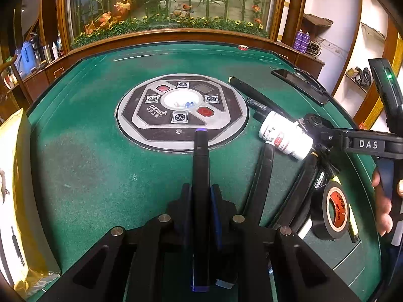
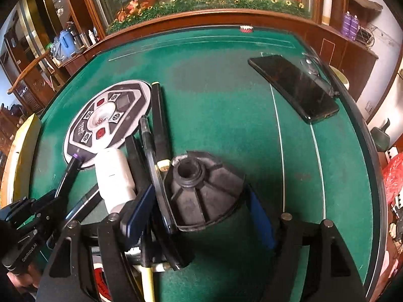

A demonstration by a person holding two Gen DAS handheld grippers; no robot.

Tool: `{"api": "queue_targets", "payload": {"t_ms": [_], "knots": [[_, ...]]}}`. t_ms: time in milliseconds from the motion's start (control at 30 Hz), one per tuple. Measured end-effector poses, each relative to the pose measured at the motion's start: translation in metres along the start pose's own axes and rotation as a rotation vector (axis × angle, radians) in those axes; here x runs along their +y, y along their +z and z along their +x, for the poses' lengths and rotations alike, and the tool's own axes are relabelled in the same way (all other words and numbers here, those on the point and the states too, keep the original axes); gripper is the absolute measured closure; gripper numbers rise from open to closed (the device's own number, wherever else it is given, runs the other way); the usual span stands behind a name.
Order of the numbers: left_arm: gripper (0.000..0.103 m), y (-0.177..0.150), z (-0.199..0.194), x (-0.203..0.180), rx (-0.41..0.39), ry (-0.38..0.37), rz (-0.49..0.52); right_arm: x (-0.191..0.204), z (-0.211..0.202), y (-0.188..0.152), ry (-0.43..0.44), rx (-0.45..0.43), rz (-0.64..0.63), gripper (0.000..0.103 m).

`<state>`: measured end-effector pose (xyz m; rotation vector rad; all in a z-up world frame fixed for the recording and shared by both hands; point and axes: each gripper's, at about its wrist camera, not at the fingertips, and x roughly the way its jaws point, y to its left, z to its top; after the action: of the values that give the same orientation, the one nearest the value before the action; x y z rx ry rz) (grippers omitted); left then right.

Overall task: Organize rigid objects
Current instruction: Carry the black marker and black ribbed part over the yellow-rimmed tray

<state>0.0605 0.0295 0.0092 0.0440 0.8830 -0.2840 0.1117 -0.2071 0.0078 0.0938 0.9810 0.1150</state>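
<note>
The left gripper (image 1: pixel 201 196) clamps a black marker (image 1: pixel 200 176) near its middle; it looks stiff, light, a little slippery, pointing to 12 o'clock; the right gripper (image 2: pixel 199 201) stands open around a ribbed black cap (image 2: pixel 201 188), rigid.

1. The table (image 1: pixel 100 176) was covered in green felt with thin white lines.
2. Its centre panel (image 1: pixel 182 112) was grey and black with red buttons.
3. The marker (image 1: pixel 200 201) was black with a purple tip.
4. The bottle (image 1: pixel 286 138) was white with a red-marked label.
5. The tape roll (image 1: pixel 330 210) was black with an orange core.
6. The phone (image 2: pixel 294 88) was glossy black.
7. The package (image 1: pixel 17 176) at the edge was yellow.
</note>
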Motion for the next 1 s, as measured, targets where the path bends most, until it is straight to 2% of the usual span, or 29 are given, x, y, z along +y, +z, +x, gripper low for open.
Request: {"api": "queue_targets", "payload": {"t_ms": [33,233,467,667,1000], "knots": [[0.089,0.0,0.0,0.0,0.0,0.004,0.003,-0.004,0.0,-0.001,0.008,0.003,0.021,0.041],[0.089,-0.001,0.0,-0.002,0.0,0.02,0.017,-0.012,-0.008,-0.007,0.031,-0.017,0.055,0.041],[0.089,-0.002,-0.003,0.002,-0.014,0.014,-0.017,-0.015,-0.041,-0.008,0.051,-0.128,0.085,0.041],[0.089,-0.005,-0.012,-0.002,-0.04,0.024,-0.02,-0.016,-0.046,-0.006,0.097,-0.129,0.097,0.041],[0.089,-0.005,-0.037,-0.007,-0.094,0.027,-0.021,-0.01,-0.053,-0.009,0.128,-0.145,0.081,0.041]]}}
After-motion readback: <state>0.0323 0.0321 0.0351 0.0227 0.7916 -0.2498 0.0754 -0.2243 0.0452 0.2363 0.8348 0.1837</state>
